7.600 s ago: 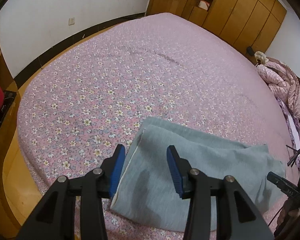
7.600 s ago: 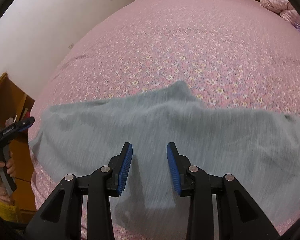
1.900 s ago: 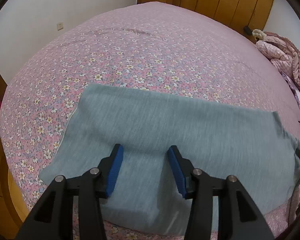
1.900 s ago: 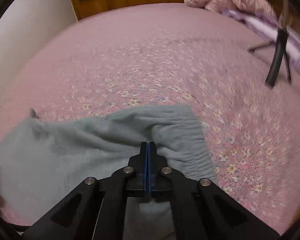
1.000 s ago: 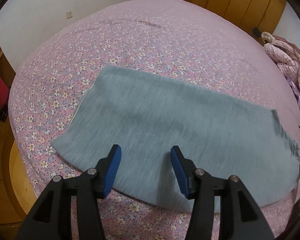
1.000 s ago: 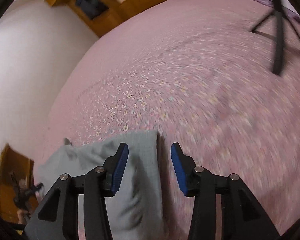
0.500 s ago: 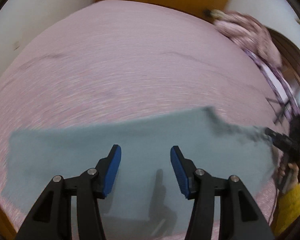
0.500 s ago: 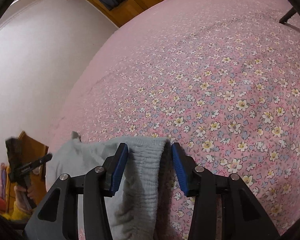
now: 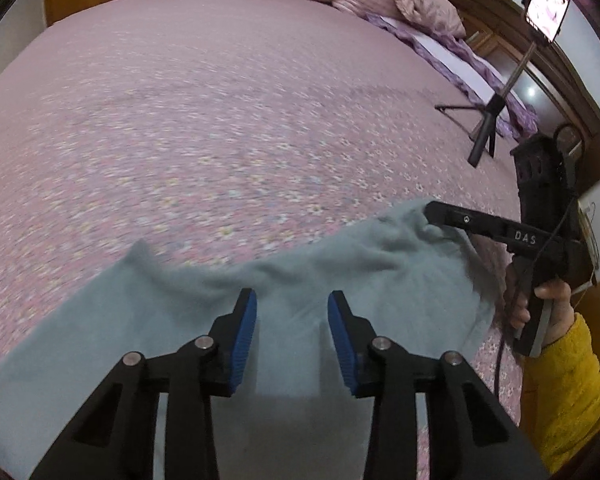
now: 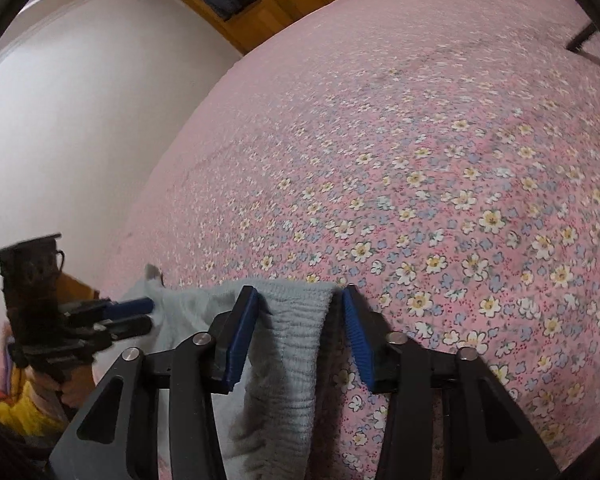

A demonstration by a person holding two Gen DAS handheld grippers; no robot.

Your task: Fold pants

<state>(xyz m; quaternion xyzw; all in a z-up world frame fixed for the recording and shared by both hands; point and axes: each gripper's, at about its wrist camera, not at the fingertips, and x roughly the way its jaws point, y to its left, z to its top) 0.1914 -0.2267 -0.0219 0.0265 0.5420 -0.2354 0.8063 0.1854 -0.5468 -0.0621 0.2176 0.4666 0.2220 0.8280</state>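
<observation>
on the flowered bed, grey-blue pants lie flat; left gripper and right gripper, both closing, stand part-open astride the cloth, gripping nothing.

Soft matt grey-green knit pants under and between the fingers, ribbed and crinkled at the waistband. Matt pink floral cotton bedsheet beyond the fingers. Matt black plastic arms, ridged blue rubbery pads, shiny metal pins. Glossy orange-brown wooden wardrobe far beyond. Fuzzy yellow sleeve right of the fingers.
</observation>
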